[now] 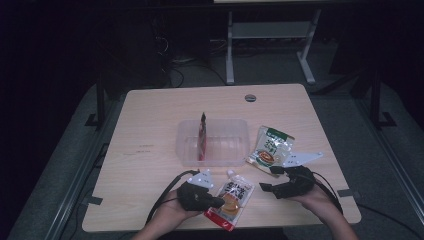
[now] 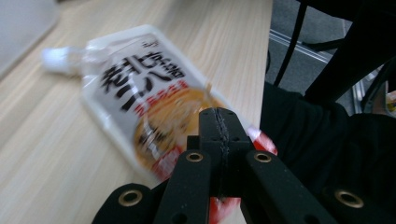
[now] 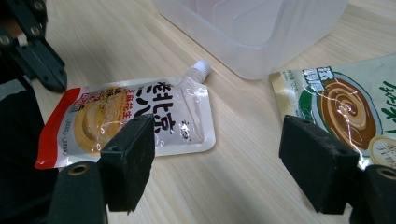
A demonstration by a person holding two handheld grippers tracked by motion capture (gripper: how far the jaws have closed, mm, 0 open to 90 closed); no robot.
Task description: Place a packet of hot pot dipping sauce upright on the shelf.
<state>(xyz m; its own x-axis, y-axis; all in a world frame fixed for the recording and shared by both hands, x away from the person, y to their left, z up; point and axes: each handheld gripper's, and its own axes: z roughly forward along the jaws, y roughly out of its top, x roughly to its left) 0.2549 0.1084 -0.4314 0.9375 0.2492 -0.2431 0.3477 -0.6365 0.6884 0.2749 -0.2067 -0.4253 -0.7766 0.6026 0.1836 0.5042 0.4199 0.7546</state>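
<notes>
A white spouted pouch (image 1: 232, 196) (image 2: 144, 88) (image 3: 140, 116) with an orange picture and a red bottom lies flat near the table's front edge. My left gripper (image 1: 219, 202) (image 2: 219, 126) (image 3: 58, 84) is shut, its tip over the pouch's red end with nothing clamped between the jaws. My right gripper (image 1: 270, 179) (image 3: 224, 163) stands wide open to the right of that pouch, empty. A green and white pouch (image 1: 270, 146) (image 3: 341, 107) lies just beyond it. A clear plastic container (image 1: 230, 142) (image 3: 261, 28) at mid-table holds a red sachet (image 1: 202, 137) standing on edge.
The wooden table (image 1: 150, 125) has a round cable grommet (image 1: 250, 97) at the back. Its front edge runs just under the spouted pouch, with the person's dark clothing (image 2: 327, 140) right behind it. White desk legs (image 1: 230, 50) stand on the dark floor beyond.
</notes>
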